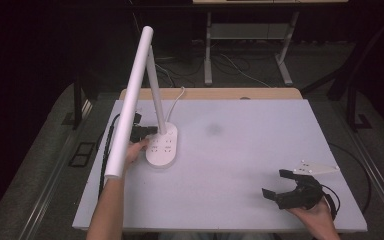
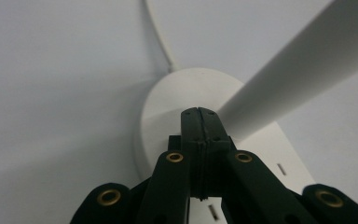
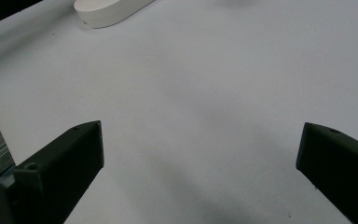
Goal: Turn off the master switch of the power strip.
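Note:
A white desk lamp stands at the left of the table, with an oval base (image 1: 162,148), a slanted stem (image 1: 156,95) and a long tube head (image 1: 130,97). My left gripper (image 1: 152,130) is shut with nothing between its jaws. Its tips sit over the base right beside the foot of the stem. In the left gripper view the shut gripper (image 2: 199,113) rests above the base (image 2: 165,105), with the stem (image 2: 298,65) just to its right. My right gripper (image 1: 275,183) is open over bare table at the front right, holding nothing. The right gripper view shows it open (image 3: 200,140), with the base (image 3: 107,9) far off.
The white table top (image 1: 245,145) is wide and bare between the lamp and the right gripper. The lamp's white cord (image 1: 179,95) runs off the back edge. Black cables (image 1: 105,150) trail along the table's left edge. Desk legs (image 1: 208,55) stand behind.

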